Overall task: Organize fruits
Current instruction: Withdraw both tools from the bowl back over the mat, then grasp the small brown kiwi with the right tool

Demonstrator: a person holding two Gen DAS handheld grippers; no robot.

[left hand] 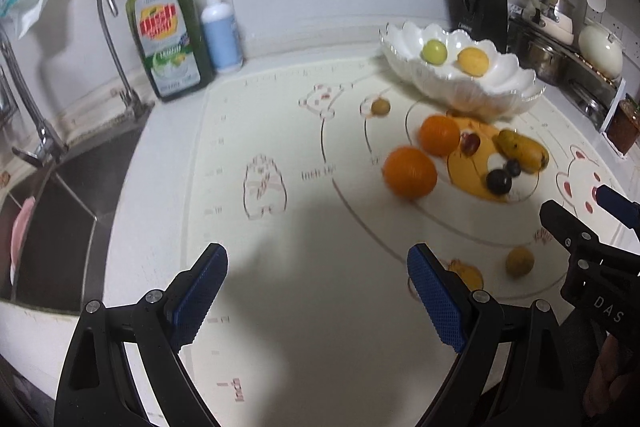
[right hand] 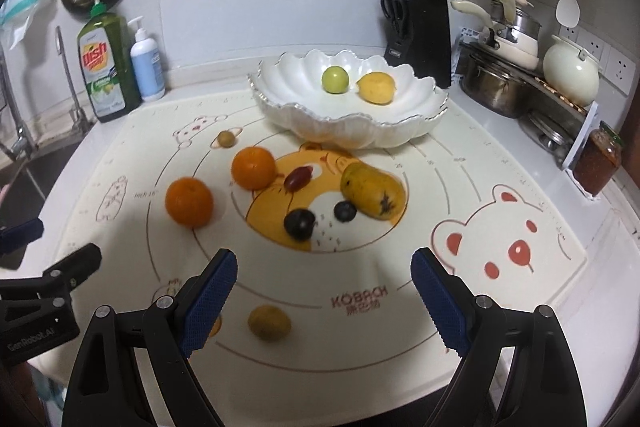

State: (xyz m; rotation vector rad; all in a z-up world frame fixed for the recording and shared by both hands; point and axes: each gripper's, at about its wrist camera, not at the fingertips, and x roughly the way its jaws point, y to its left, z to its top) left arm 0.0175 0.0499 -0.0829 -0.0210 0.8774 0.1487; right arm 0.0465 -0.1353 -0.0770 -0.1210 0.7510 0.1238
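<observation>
A white scalloped bowl (right hand: 416, 115) at the back of the mat holds a green fruit (right hand: 335, 79) and a yellow fruit (right hand: 376, 87); the bowl also shows in the left wrist view (left hand: 492, 95). On the mat lie two oranges (right hand: 189, 201) (right hand: 254, 167), a mango (right hand: 372, 195), a red grape (right hand: 298, 178), two dark fruits (right hand: 299, 223) (right hand: 345, 211), and small brownish fruits (right hand: 269, 323) (right hand: 226, 139). My right gripper (right hand: 324, 291) is open and empty above the mat's front. My left gripper (left hand: 318, 287) is open and empty, left of the fruits.
A sink (left hand: 52, 211) and tap (left hand: 36, 123) lie at the left. Dish soap (right hand: 107, 67) and a pump bottle (right hand: 146, 61) stand at the back left. A knife block (right hand: 424, 35), pots (right hand: 496, 87) and a jar (right hand: 598, 163) stand at the right.
</observation>
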